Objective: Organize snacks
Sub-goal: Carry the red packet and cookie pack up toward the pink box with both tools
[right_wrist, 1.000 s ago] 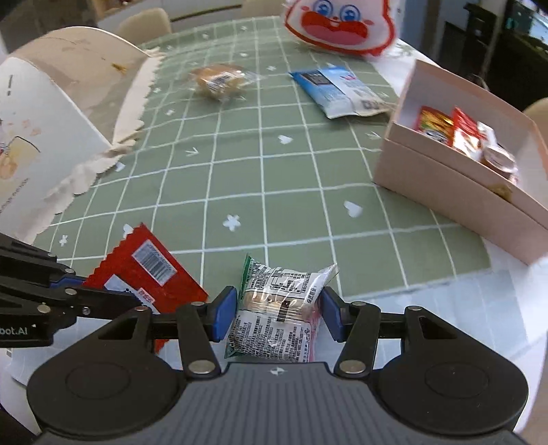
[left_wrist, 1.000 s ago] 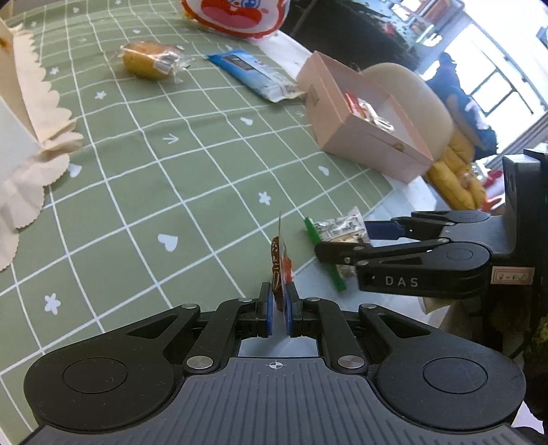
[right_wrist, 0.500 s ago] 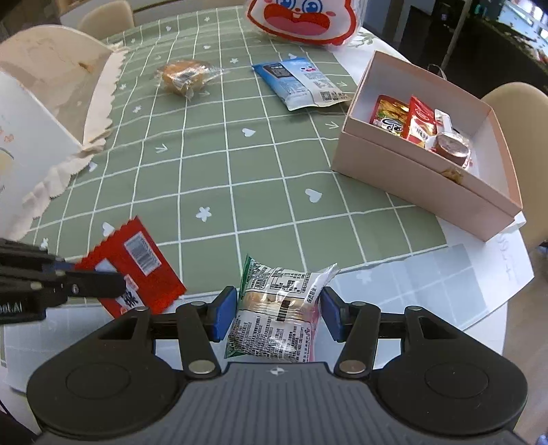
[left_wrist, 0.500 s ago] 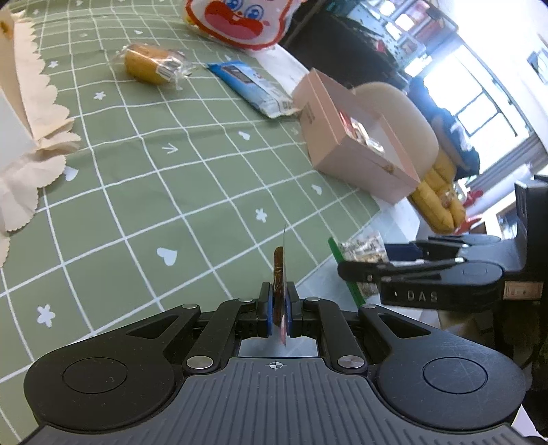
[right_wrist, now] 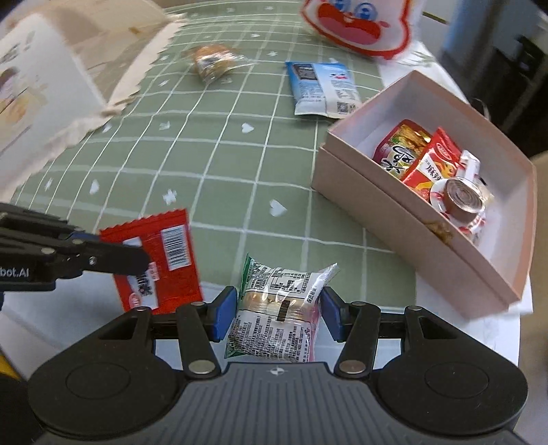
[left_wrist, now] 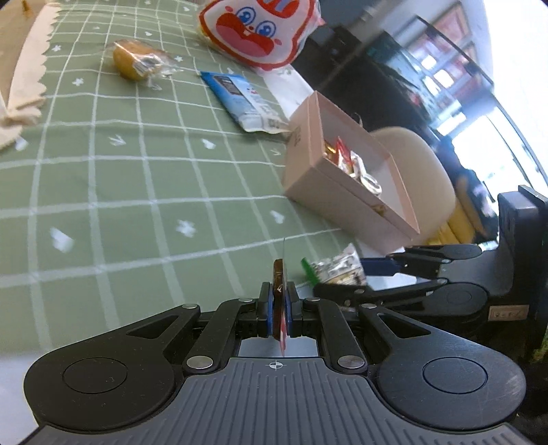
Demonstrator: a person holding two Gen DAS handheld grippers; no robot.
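Observation:
My left gripper (left_wrist: 279, 309) is shut on a flat red snack packet (left_wrist: 278, 272), which I see edge-on in the left wrist view. The right wrist view shows the same red packet (right_wrist: 164, 260), barcode side up, hanging from the left gripper (right_wrist: 137, 255) above the table's near edge. My right gripper (right_wrist: 277, 313) is shut on a clear-wrapped biscuit pack (right_wrist: 281, 301) with a green end. From the left wrist, that pack (left_wrist: 337, 268) sits in the right gripper (left_wrist: 342, 279) just right of my left one. The open pink box (right_wrist: 394, 219) holding several snacks lies ahead to the right, and its wall (left_wrist: 328, 191) is close.
On the green checked cloth (right_wrist: 219, 164) lie a wrapped yellow cake (right_wrist: 214, 63), a blue-and-white packet (right_wrist: 322, 89) and a cartoon-face bag (right_wrist: 356, 24). A torn paper bag (right_wrist: 51, 85) stands at the left. A beige chair (left_wrist: 421, 164) stands behind the box.
Both grippers have carried their packets to the right, toward the pink box, which now looks larger and nearer. Both wrists have rolled a little. Neither grip has changed.

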